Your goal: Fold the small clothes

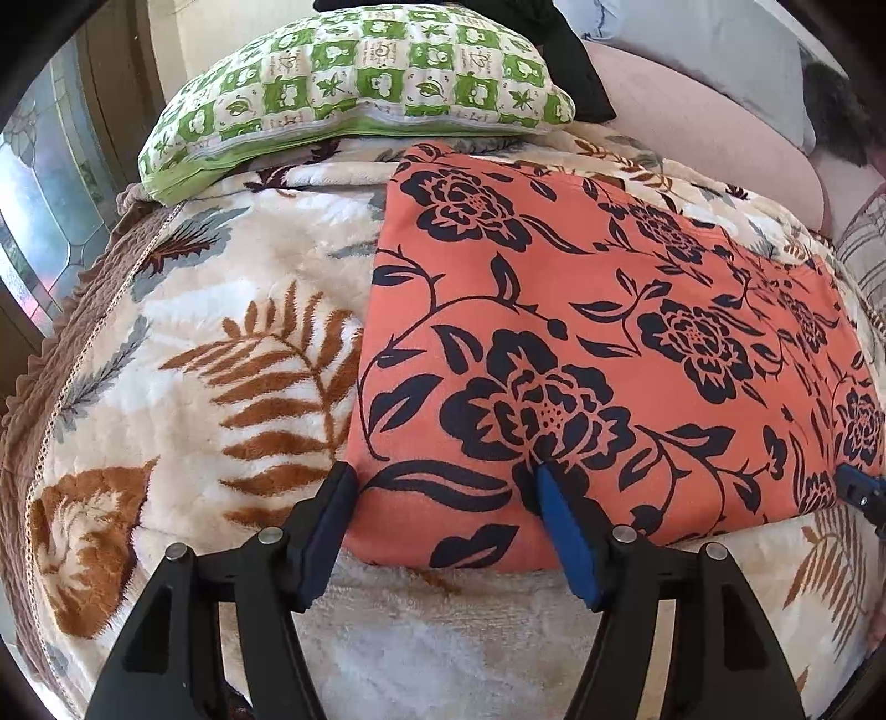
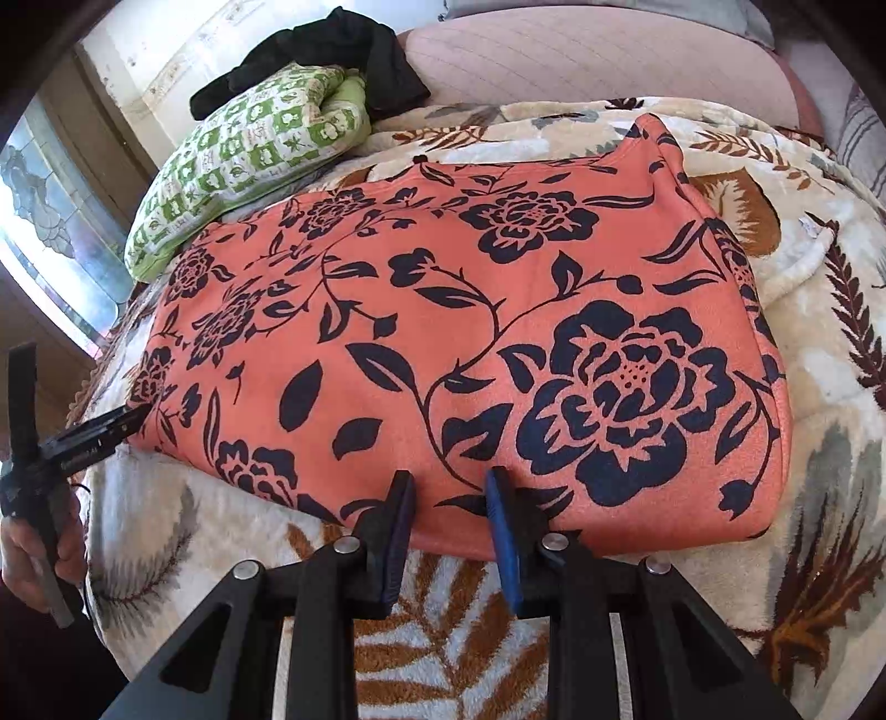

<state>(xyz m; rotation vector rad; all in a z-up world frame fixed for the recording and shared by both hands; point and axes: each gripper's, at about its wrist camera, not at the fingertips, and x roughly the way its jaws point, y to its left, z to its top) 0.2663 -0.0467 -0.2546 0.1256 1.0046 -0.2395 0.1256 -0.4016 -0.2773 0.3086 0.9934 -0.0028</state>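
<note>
1. Orange-coral garment with dark navy flower-and-vine print (image 2: 443, 332), folded into a flat rectangular shape, lies on a cream plush blanket with brown fern and grey leaf pattern (image 1: 232, 343) spread over a bed.
2. Left tool (image 1: 446, 487): blue-padded fingers set wide apart, straddling the garment's near left corner; one tip on the blanket just beside the edge, the other on the cloth. Nothing gripped.
3. Right tool (image 2: 449, 490): fingers narrow, tips at the garment's near edge; whether cloth is pinched between them cannot be told.
4. A hand (image 2: 39, 554) holds the left tool's handle, seen in the right wrist view.
5. Green-and-white checked pillow (image 1: 360, 88) at the far left, black cloth (image 2: 326, 50) heaped behind it.
</note>
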